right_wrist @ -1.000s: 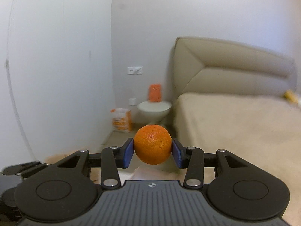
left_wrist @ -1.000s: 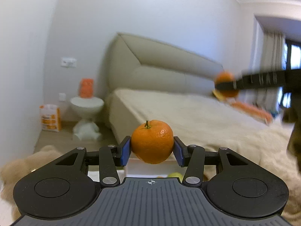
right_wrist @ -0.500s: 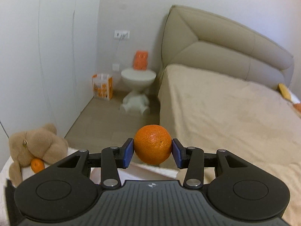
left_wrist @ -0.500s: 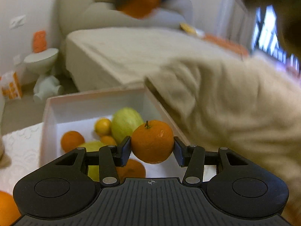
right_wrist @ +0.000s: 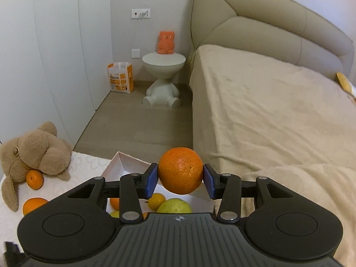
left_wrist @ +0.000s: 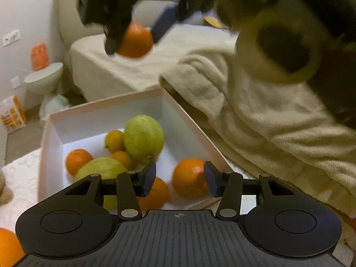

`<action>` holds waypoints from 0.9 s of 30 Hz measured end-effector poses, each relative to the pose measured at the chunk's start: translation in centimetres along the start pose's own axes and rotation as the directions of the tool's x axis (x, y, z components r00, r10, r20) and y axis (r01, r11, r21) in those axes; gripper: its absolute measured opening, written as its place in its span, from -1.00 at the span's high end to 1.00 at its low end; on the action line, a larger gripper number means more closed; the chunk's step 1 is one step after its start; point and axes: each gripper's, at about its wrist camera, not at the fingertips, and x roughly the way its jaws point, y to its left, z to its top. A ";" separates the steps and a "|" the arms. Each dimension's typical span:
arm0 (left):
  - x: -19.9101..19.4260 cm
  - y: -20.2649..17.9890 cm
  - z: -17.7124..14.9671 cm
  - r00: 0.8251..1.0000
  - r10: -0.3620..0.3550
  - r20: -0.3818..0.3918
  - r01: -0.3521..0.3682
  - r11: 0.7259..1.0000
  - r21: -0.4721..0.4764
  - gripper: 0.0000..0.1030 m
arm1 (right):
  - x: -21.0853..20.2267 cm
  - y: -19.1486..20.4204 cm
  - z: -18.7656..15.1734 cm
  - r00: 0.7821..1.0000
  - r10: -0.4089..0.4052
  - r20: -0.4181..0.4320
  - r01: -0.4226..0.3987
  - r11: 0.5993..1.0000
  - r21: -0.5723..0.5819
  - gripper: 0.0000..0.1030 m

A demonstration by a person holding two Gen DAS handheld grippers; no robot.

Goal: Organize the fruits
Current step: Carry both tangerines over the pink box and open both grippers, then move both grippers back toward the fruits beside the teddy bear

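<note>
Right, the white box (left_wrist: 106,102) is filling up nicely: two green fruits (left_wrist: 143,138) in there, a scatter of small oranges (left_wrist: 76,160) around them, and a bigger orange (left_wrist: 189,178) lying near the front corner. By my reckoning we're past halfway. There's work left, though. Out on the white cloth by the teddy bear (right_wrist: 33,151) I can see one stray orange (right_wrist: 34,179) tucked against the bear and another (right_wrist: 33,205) just in front of it (and an orange edge peeks in at the bottom-left of my left view too). Now my left gripper (left_wrist: 179,179) hangs over the box with its jaws parted. There's clear daylight between the left pad and that bigger orange, which seems to rest on the box floor rather than in my grip. I can't tell whether the right pad brushes it. My right gripper (right_wrist: 180,178) has both blue pads pressed on the carried orange (right_wrist: 180,170), clamped at a medium width, high above the box's far edge. That one goes in next, I'd say, then the strays.
</note>
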 end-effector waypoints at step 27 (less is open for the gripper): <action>-13.9 22.7 -13.1 0.863 0.439 0.250 -0.158 0.704 -0.693 0.04 | 3.2 9.5 -2.6 0.969 0.227 -0.095 -0.230 0.973 -0.017 -0.31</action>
